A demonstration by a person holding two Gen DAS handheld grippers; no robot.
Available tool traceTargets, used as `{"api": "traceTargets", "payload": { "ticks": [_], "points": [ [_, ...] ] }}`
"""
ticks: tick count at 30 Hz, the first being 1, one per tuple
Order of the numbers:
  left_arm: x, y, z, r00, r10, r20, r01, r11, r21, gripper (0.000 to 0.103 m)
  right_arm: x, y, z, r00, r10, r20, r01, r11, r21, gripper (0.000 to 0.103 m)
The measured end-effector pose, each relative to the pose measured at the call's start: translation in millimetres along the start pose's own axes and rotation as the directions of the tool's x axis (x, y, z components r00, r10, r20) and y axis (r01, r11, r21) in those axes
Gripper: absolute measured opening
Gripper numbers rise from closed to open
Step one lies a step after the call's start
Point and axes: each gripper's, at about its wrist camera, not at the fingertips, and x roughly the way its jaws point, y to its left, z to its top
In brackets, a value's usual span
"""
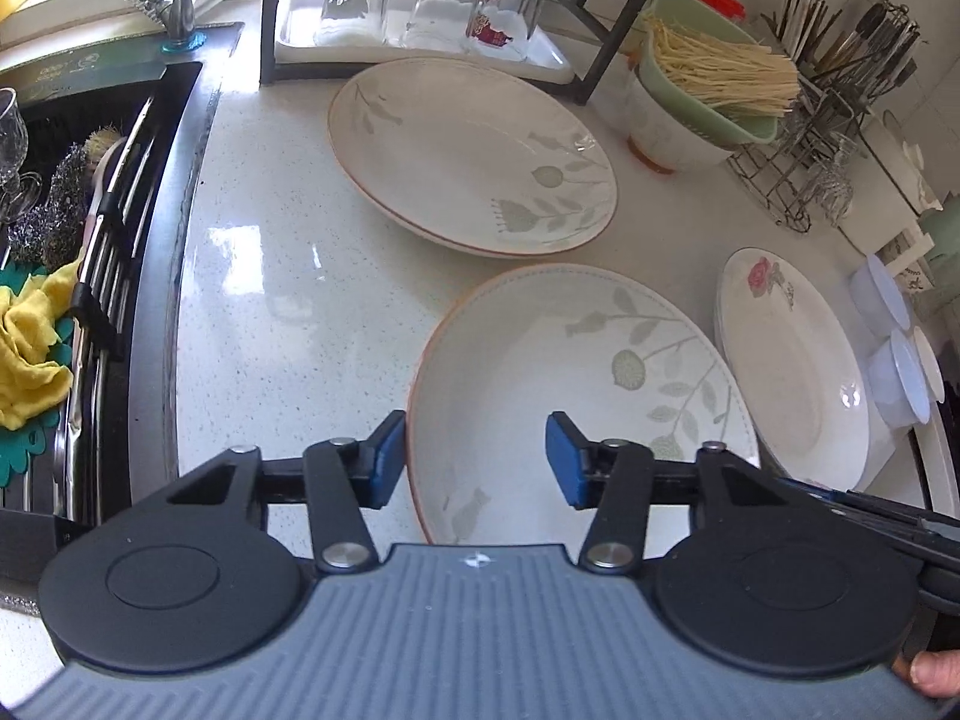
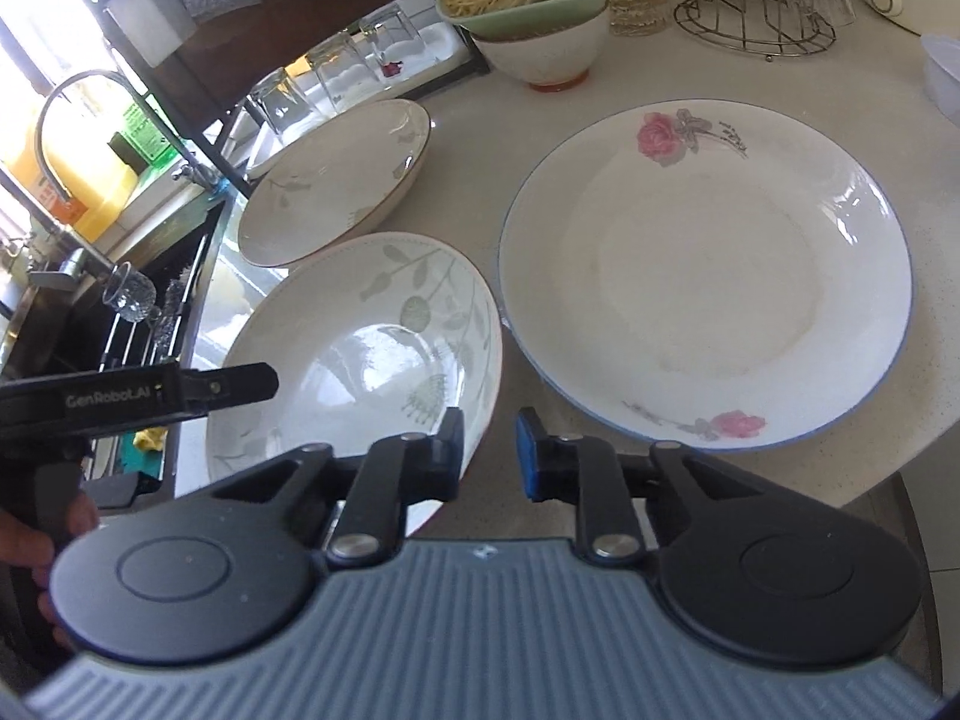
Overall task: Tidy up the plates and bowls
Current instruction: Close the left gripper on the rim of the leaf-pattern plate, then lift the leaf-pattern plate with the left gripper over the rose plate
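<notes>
- Left gripper [image 1: 474, 459] – jaws part open astride the left rim of the near leaf-pattern plate [image 1: 576, 396], pads not pressing it.
- Right gripper [image 2: 491, 455] – jaws narrowed around that plate's right rim; whether they pinch it, I cannot tell.
- Plate sits at the bench's [image 1: 288, 300] front edge, rose plate [image 2: 708, 312] just beside it, second leaf plate [image 1: 468, 150] behind.

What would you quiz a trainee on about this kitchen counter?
1. Multiple choice: what fills the green colander? A) dry noodles B) rice C) forks
2. True or false: the drinking glasses on the white tray stand upside down.
3. Fill in: the blue-rimmed plate is decorated with pink ____.

Key: 1 A; 2 true; 3 roses.
</notes>
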Motion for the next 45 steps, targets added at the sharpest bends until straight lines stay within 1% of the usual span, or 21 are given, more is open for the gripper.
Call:
{"api": "traceTargets", "payload": {
  "ticks": [1,3,5,11,14,17,20,24,29,33,39,45],
  "points": [
    [2.0,1.2,0.3,1.000,0.001,-0.007,-0.001,1.000,-0.008,0.048,2.1,0.0,0.1,1.000,0.002,0.000,-0.002,1.000,-0.008,0.019],
    [7.2,5.8,0.5,1.000,0.003,-0.027,-0.004,0.999,-0.032,0.041,7.7,0.0,0.8,1.000,0.010,-0.009,-0.010,1.000,-0.016,0.016],
    [10.5,8.1,-0.1,0.999,0.004,-0.037,-0.006,0.999,-0.053,0.039,11.2,-0.9,2.0,0.999,0.033,-0.020,-0.033,0.999,-0.011,0.013],
    [9.9,13.1,1.2,0.998,-0.015,-0.055,0.008,0.993,-0.120,0.039,14.1,-6.2,9.1,0.996,0.075,-0.047,-0.075,0.997,-0.002,0.014],
    [3.7,10.0,3.6,0.998,-0.019,-0.058,0.012,0.993,-0.120,0.039,12.5,-8.3,13.2,0.993,0.095,-0.063,-0.096,0.995,-0.009,0.014],
    [-3.7,8.1,5.8,0.998,-0.030,-0.056,0.022,0.990,-0.141,0.039,8.9,-11.5,19.9,0.989,0.118,-0.088,-0.118,0.993,0.002,0.014],
    [-9.9,5.7,4.5,0.998,-0.038,-0.047,0.030,0.987,-0.159,0.039,3.8,-10.7,26.1,0.988,0.120,-0.101,-0.124,0.992,-0.034,0.014],
    [-19.6,1.8,2.1,0.999,-0.044,-0.031,0.037,0.980,-0.194,0.039,0.3,-15.8,39.0,0.982,0.153,-0.115,-0.160,0.985,-0.059,0.014],
    [-35.7,-15.5,4.8,0.999,-0.040,0.012,0.041,0.976,-0.215,0.039,-10.1,-23.5,55.7,0.978,0.184,-0.096,-0.193,0.976,-0.099,0.014],
    [-40.0,-35.4,13.2,0.999,-0.037,0.033,0.044,0.977,-0.211,0.039,-18.2,-35.2,67.7,0.976,0.198,-0.086,-0.207,0.972,-0.110,0.014],
    [-31.2,-68.3,30.5,0.998,-0.053,0.028,0.057,0.984,-0.166,0.039,-26.8,-58.7,78.8,0.979,0.192,-0.063,-0.198,0.975,-0.106,0.014],
    [-10.6,-103.9,44.6,0.998,-0.065,0.003,0.065,0.991,-0.119,0.039,-31.8,-92.6,84.9,0.985,0.165,-0.054,-0.168,0.984,-0.054,0.014]
  ]
}}
